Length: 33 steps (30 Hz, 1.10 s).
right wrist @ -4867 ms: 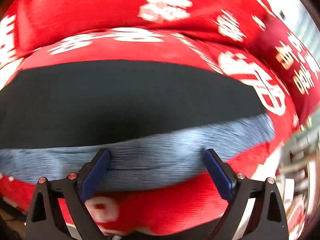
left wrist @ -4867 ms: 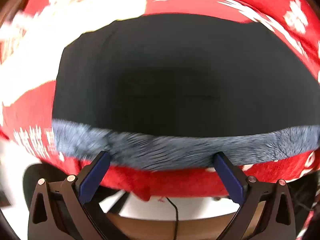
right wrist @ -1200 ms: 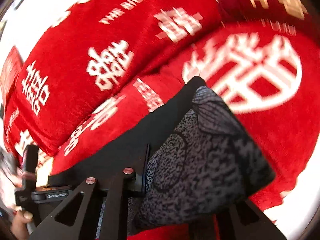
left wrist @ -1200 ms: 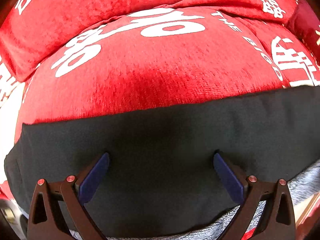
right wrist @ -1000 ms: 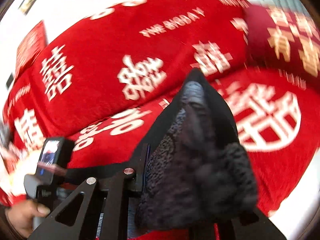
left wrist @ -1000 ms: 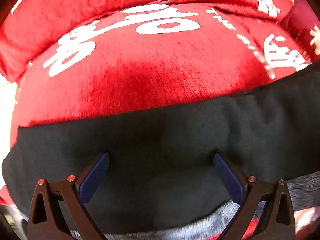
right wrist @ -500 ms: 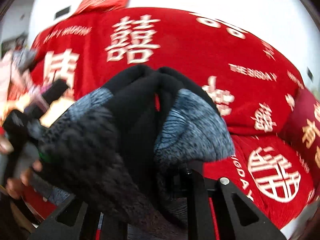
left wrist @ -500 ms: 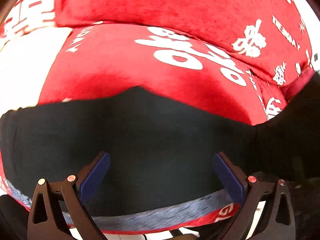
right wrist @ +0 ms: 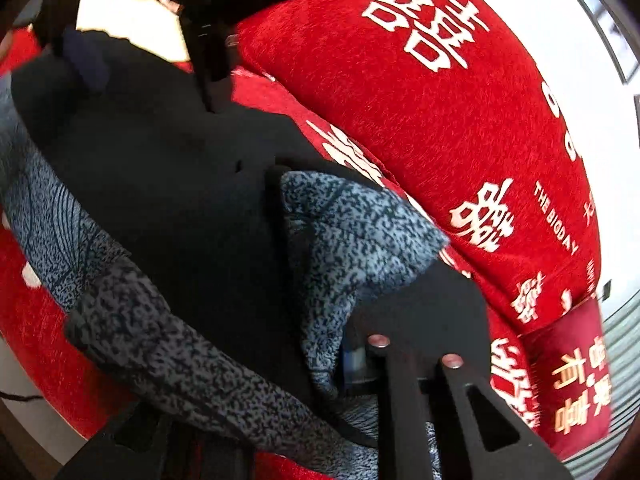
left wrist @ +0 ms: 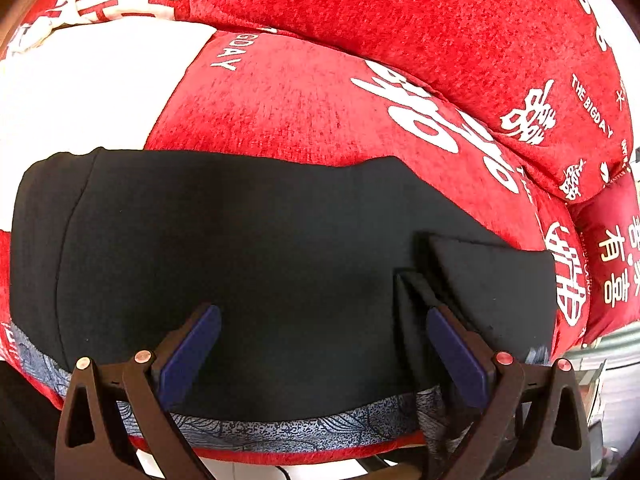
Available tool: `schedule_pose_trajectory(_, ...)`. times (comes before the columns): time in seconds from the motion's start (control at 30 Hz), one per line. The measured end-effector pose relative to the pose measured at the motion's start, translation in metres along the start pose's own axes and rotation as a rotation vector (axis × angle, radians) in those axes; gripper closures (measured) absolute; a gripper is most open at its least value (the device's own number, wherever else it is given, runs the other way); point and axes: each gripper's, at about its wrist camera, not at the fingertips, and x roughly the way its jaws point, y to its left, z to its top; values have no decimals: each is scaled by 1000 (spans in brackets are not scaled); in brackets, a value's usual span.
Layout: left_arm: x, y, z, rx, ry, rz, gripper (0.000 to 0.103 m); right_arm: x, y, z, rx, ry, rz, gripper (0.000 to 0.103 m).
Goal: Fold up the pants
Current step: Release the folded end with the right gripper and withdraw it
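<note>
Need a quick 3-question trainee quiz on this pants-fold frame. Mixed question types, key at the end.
1. True or false: the jaws of the left gripper are clamped on the pants.
2. The lining showing along the near edge of the pants is: A) plain red, B) speckled grey, C) plain white.
3. Fill in: the pants lie on a ___ cover with white characters.

Key:
1. False. The jaws stand wide open over the pants with nothing pinched between them.
2. B
3. red
</note>
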Motion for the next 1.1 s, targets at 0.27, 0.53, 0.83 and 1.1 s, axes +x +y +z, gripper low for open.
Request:
schedule_pose_trajectory(0.27, -14, -14, 2, 19, -33, -18, 0, -82, -34, -18, 91, -94, 228, 22)
schedule_pose_trajectory(0.53, 9, -91, -37, 263, -6, 153, 0, -16, -161, -110, 776, 60, 504, 22)
schedule_pose_trajectory(0.83, 30, -79, -52, 229, 69, 192, 0, 5, -164, -142, 878, 133, 642, 22)
schedule_pose_trajectory(1.1, 36, -77, -63, 241, 72, 197, 0, 67, -194, -80, 724, 126, 558, 22)
